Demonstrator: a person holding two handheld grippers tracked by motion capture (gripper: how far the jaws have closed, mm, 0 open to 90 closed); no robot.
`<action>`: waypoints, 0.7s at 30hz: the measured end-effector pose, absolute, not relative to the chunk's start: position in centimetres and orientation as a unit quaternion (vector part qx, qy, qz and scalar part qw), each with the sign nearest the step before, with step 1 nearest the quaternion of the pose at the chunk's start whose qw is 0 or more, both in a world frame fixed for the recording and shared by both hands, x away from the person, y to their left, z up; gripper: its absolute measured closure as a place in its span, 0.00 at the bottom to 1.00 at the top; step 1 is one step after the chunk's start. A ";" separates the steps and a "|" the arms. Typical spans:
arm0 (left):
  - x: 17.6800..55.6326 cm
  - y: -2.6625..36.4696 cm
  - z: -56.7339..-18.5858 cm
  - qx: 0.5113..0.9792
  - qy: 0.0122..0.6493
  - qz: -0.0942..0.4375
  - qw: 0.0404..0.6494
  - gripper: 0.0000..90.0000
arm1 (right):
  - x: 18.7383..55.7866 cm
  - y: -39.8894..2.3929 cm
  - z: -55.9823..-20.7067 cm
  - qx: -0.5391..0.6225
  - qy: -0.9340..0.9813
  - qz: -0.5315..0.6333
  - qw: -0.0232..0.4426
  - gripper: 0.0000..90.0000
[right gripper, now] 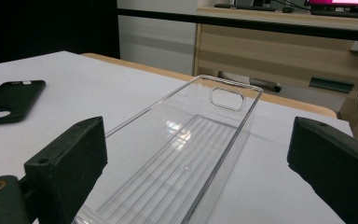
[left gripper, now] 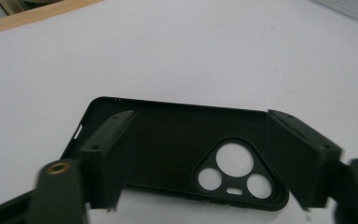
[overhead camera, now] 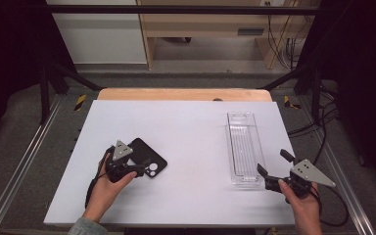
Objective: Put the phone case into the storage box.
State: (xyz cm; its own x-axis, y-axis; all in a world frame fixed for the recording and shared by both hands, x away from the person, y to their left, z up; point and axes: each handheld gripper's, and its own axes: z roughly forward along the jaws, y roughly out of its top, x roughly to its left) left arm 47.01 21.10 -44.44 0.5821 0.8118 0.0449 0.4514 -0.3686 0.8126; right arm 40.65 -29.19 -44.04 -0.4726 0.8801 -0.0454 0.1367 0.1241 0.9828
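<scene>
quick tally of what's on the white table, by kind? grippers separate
Phone case, black: 1
Clear tray: 1
Total on the table: 2
Grippers: 2, the left gripper with the case between its jaws, the right gripper open at the tray's near end.

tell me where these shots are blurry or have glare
Left gripper view: the near jaw bases at the bottom corners are smeared, while the black phone case between the jaws stays fairly sharp. Right gripper view: the clear tray carries pale reflections on its ribbed floor, and the near jaws are soft. High view: even light on the white table, dark surroundings, faint glints on the tray.
</scene>
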 end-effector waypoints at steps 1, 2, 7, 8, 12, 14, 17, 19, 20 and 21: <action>47.1 21.0 -44.5 0.799 0.396 0.222 0.395 0.38 | 40.6 -29.2 -44.0 0.382 0.666 0.541 0.344 0.06; 47.1 20.9 -44.6 0.802 0.395 0.218 0.392 0.43 | 40.6 -29.2 -44.0 0.381 0.666 0.541 0.344 0.06; 47.4 20.4 -44.9 0.813 0.392 0.203 0.380 0.67 | 40.6 -29.3 -44.0 0.382 0.666 0.540 0.344 0.06; 47.5 20.3 -44.9 0.816 0.388 0.198 0.380 0.73 | 40.6 -29.3 -44.0 0.383 0.665 0.541 0.344 0.06; 47.8 20.0 -45.0 0.821 0.387 0.191 0.374 0.89 | 40.5 -29.4 -44.0 0.383 0.664 0.542 0.344 0.06; 47.9 19.9 -45.0 0.823 0.384 0.190 0.373 0.96 | 40.5 -29.4 -44.0 0.384 0.663 0.543 0.344 0.06; 48.0 19.6 -45.1 0.827 0.382 0.185 0.368 1.00 | 40.5 -29.3 -44.0 0.383 0.663 0.543 0.344 0.06; 48.0 19.4 -45.2 0.828 0.382 0.185 0.365 1.00 | 40.5 -29.3 -43.9 0.383 0.663 0.543 0.344 0.06; 48.0 19.3 -45.2 0.829 0.381 0.186 0.364 1.00 | 40.5 -29.3 -43.9 0.383 0.663 0.543 0.344 0.06; 48.0 19.3 -45.2 0.830 0.379 0.186 0.363 1.00 | 40.5 -29.3 -43.9 0.383 0.663 0.543 0.344 0.06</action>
